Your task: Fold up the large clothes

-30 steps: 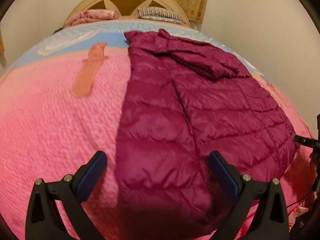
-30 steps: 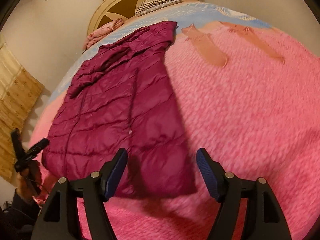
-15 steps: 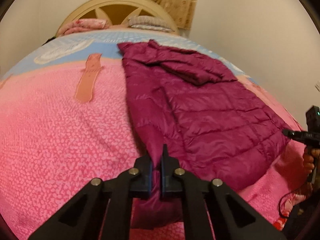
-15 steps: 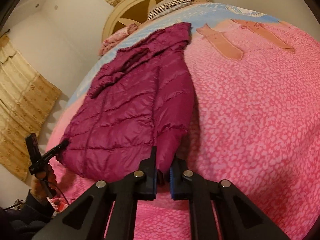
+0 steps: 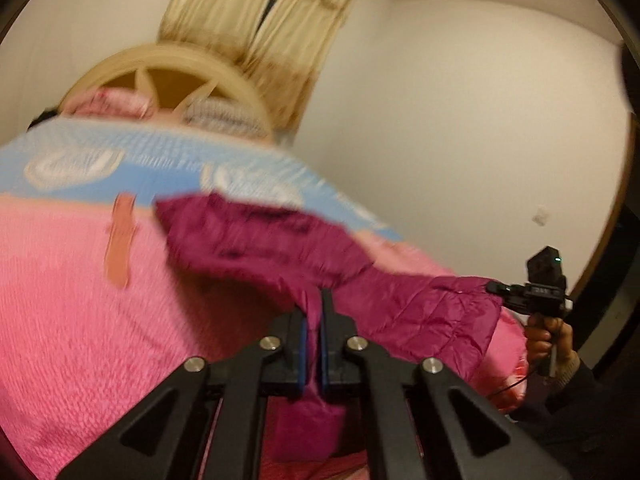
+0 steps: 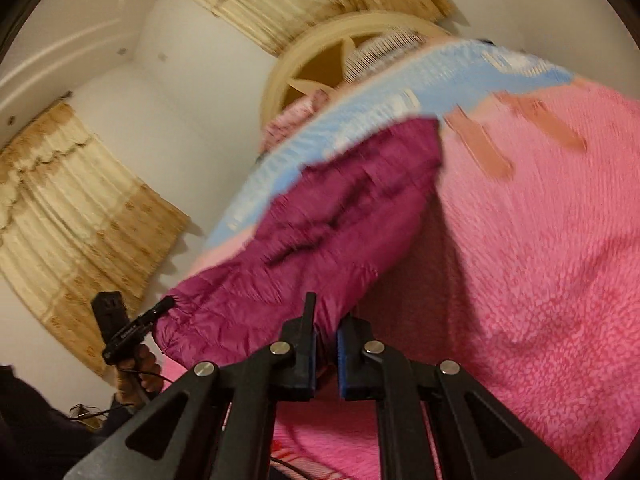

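On the pink bedspread [image 5: 72, 320] lies a magenta quilted jacket [image 5: 280, 248], its near hem lifted clear of the bed while the far end, toward the collar, rests on the cover close to the blue band [image 5: 168, 160] of the spread. The left gripper [image 5: 314, 316] has its jaws pinched tight on one corner of that hem — a fold of magenta cloth shows between the blue pads and hangs below them. The right gripper [image 6: 325, 328] is clamped in the same way on the hem's other corner, cloth squeezed between its pads. In the right wrist view the raised jacket [image 6: 328, 232] stretches as a sagging sheet between the two grips, with a dark shadow on the bedspread [image 6: 540, 260] beneath it.

At the head of the bed stands a cream arched headboard [image 5: 168, 64] with a pink pillow [image 5: 108, 104] and a striped pillow [image 5: 224, 116] against it. Beige curtains [image 6: 72, 216] hang behind the headboard and on the side wall. Peach patches [image 6: 480, 144] mark the spread beside the jacket's far end. Each view also catches the opposite gripper at the hem's end, held by a bare hand [image 6: 136, 364] with a dark sleeve — a thin cable trails below it. Both views are blurred.
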Tool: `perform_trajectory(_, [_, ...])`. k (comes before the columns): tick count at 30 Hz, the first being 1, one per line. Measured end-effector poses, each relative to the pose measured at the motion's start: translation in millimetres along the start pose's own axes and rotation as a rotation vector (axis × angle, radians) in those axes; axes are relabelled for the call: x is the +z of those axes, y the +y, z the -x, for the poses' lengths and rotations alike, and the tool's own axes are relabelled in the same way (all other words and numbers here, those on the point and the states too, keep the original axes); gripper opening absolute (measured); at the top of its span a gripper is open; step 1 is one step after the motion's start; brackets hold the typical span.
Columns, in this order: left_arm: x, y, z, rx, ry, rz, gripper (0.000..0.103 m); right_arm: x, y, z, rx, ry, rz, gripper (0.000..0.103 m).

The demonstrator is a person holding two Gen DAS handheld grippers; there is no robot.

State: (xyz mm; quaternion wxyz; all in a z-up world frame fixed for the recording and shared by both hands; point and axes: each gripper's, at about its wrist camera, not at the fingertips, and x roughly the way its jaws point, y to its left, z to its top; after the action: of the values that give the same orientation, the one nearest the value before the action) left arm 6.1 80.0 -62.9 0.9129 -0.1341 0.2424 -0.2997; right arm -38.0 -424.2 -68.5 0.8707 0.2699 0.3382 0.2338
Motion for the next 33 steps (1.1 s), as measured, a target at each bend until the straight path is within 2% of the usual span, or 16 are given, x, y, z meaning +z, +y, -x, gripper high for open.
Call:
perform_trajectory(4, [16.2, 3.2, 8.5, -0.029, -0.045, 0.025, 0.005, 24.4, 18.9, 27.6, 0.052, -0.088, 0.023, 0.007])
perform_trajectory(9, [40.6, 46.8, -13.9, -0.03, -0.067, 0.112, 0.005, 66.5, 13.2, 23.6, 0.045, -0.154, 0.03, 0.006])
perform_trajectory(13, [67.0, 76.0, -51.9, -0.014, -0.034, 0.124, 0.005, 110.1, 3.1, -12.3, 0.035, -0.159, 0.003, 0.006])
perform_trajectory(18, [95.3, 112.7, -100.4, -0.044, 0.02, 0.154, 0.005, 161.4, -19.0, -68.8, -0.002, -0.145, -0.033, 0.006])
perform_trajectory(22, [109.9, 133.1, -133.6, 0.022, 0.049, 0.135, 0.009, 192.7, -42.4, -108.4, -0.046, -0.13, -0.071, 0.006])
perform_trajectory(24, [111.8, 137.0, -146.8, 0.083, 0.073, 0.113, 0.009, 200.0, -50.6, -123.0, -0.073, -0.122, -0.072, 0.006])
perform_trajectory(26, [112.3, 141.2, -155.4, 0.116, 0.092, 0.116, 0.014, 205.4, -60.4, -139.1, -0.086, -0.105, -0.089, 0.006])
perform_trajectory(27, [113.0, 142.7, -156.6, 0.134, 0.092, 0.118, 0.018, 207.9, -65.3, -147.9, -0.105, -0.098, -0.088, 0.006])
perform_trajectory(29, [114.1, 144.2, -153.9, 0.18, 0.061, 0.117, 0.039, 210.7, -76.9, -161.0, -0.115, -0.084, -0.104, 0.006])
perform_trajectory(30, [114.2, 143.0, -148.0, 0.246, 0.022, 0.11, 0.081, 212.9, -83.0, -169.1, -0.125, -0.074, -0.11, 0.006])
perform_trajectory(31, [113.7, 142.4, -141.0, 0.319, -0.034, 0.103, 0.103, 213.8, -86.8, -175.7, -0.136, -0.068, -0.111, 0.006])
perform_trajectory(32, [113.0, 142.3, -135.1, 0.341, -0.09, 0.096, 0.103, 214.3, -90.2, -180.7, -0.141, -0.062, -0.115, 0.006])
perform_trajectory(33, [112.8, 142.2, -133.0, 0.332, -0.105, 0.093, 0.103, 215.3, -95.3, -188.4, -0.144, -0.052, -0.123, 0.006])
